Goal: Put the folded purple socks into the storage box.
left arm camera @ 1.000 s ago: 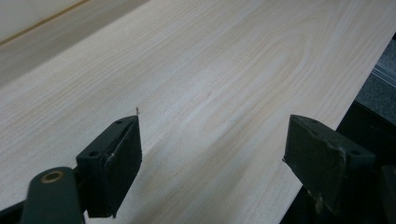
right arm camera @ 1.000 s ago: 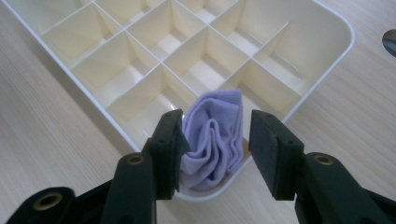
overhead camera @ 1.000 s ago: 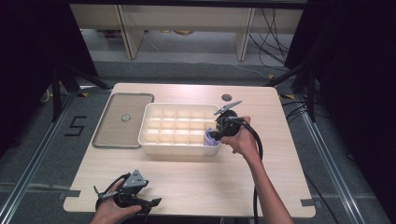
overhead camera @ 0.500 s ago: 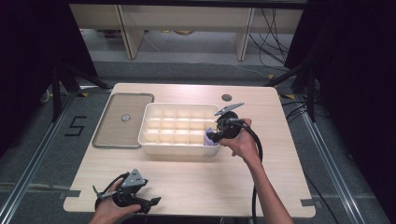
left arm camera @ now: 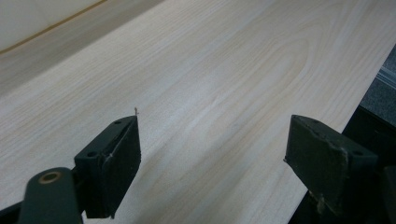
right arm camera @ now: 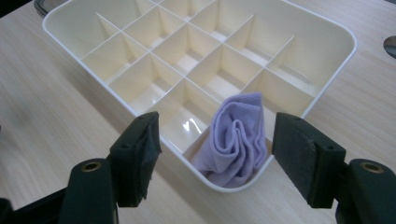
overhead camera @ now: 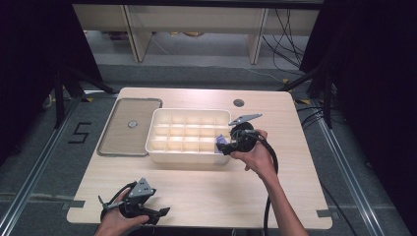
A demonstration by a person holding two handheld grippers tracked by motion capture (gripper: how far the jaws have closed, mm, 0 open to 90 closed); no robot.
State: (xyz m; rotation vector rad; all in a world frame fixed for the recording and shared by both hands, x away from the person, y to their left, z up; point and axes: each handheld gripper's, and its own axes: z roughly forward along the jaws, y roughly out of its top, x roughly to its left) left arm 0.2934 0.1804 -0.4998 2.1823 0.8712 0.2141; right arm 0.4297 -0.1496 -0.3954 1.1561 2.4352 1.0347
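A cream divided box (overhead camera: 162, 147) (right arm camera: 336, 46) sits mid-table. A folded lilac cloth (right arm camera: 236, 140) (overhead camera: 221, 141) stands bunched in the box's near right corner cell. My right gripper (overhead camera: 227, 147) (right arm camera: 215, 163) hovers just over that corner, jaws spread wide on either side of the cloth and not touching it. Down at the table's front left edge my left gripper (overhead camera: 160, 212) (left arm camera: 212, 163) is held low over bare wood, jaws wide apart with nothing between them.
A brown-rimmed flat lid (overhead camera: 129, 127) lies left of the box. A small dark round hole (overhead camera: 239, 103) marks the table behind the box. The table's front edge (left arm camera: 369, 93) runs close by the left gripper.
The right gripper has shifted slightly toward the table's front at the box's right corner, with the cloth left in the cell. The left gripper stays put.
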